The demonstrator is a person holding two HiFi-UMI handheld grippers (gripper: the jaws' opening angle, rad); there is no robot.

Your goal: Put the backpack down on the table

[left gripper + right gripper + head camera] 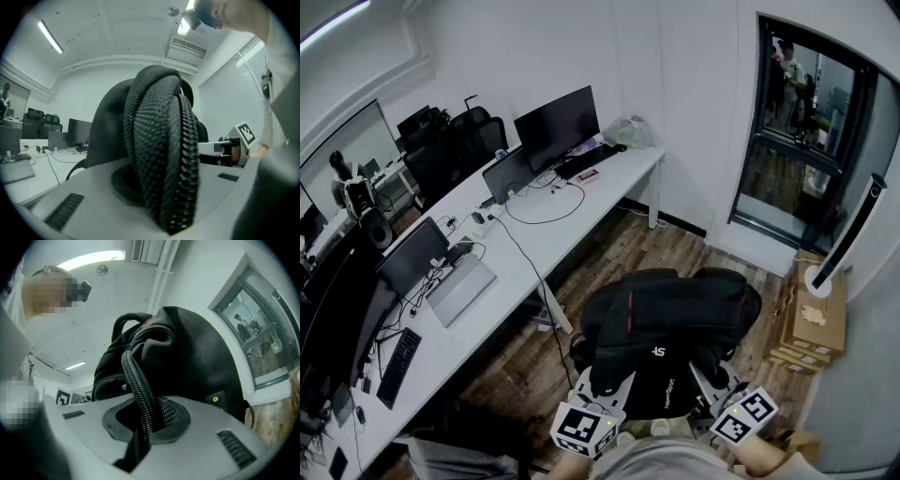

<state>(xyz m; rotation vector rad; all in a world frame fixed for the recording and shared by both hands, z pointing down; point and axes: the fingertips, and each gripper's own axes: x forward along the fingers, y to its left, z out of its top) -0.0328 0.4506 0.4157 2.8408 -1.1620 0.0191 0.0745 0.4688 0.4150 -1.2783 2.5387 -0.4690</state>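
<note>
This is looking like an open-plan office. A long white counter [609, 192] is running along the wall, carrying a row of dark monitors [555, 127], keyboards [587, 160] and an open laptop [455, 281]. Black swivel chairs [473, 136] are standing behind it. Wood-look flooring [619, 253] is covering the room, cardboard boxes [811, 328] are sitting stacked near a glass door [802, 141], and a ceiling air-conditioning unit [187, 45] is hanging near slatted window blinds [229, 101].
</note>
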